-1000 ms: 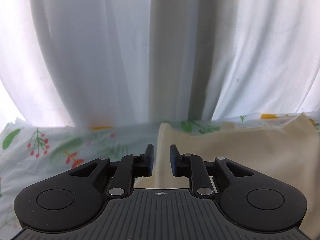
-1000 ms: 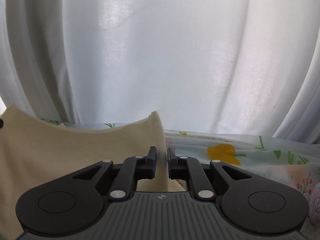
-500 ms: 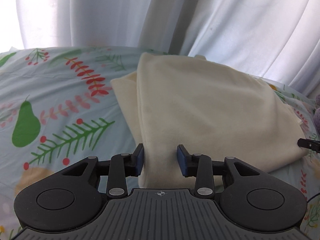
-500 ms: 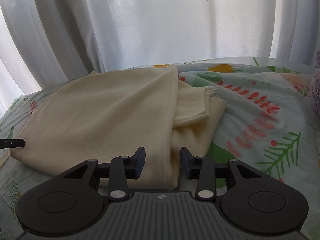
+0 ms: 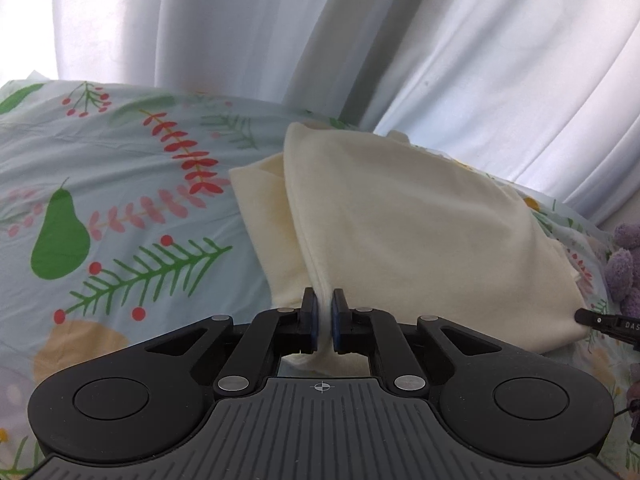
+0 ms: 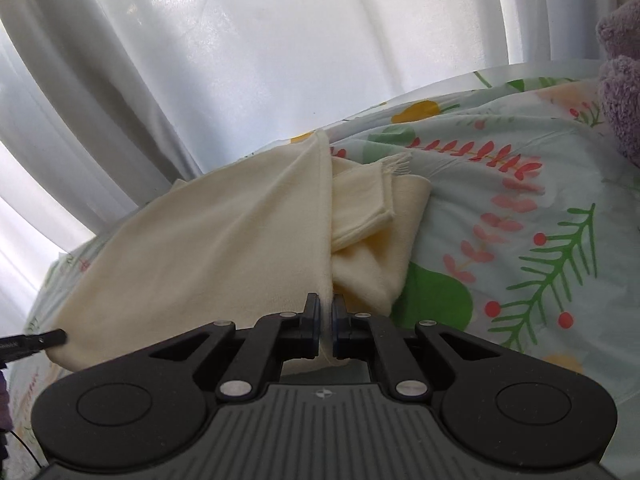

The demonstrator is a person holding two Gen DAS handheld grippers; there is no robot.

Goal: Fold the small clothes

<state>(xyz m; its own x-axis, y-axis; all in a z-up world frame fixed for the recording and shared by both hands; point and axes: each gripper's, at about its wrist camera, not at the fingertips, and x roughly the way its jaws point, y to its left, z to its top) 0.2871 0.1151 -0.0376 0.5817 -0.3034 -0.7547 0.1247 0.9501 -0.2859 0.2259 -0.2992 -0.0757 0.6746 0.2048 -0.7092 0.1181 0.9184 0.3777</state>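
A cream garment (image 5: 420, 220) lies folded on a floral bedsheet (image 5: 120, 200). My left gripper (image 5: 324, 296) has its jaws closing tight on the garment's near left corner, and the fabric is pinched between the blue pads. My right gripper (image 6: 326, 300) is closing the same way on the near right corner of the cream garment (image 6: 220, 248), with the cloth edge pressed between its pads. A folded sleeve (image 6: 360, 208) shows under the top layer. A black fingertip of the other gripper reaches the garment's far side in each view.
White curtains (image 5: 280, 40) hang close behind the bed. A purple plush toy (image 5: 624, 264) sits at the right, also visible as a purple plush toy (image 6: 620, 80) in the right wrist view. The patterned bedsheet (image 6: 520, 200) spreads on both sides of the garment.
Both grippers tipped down from the curtains toward the bed, opened over the garment's near edge, then shut on it. The cloth now bunches up between each pair of pads.
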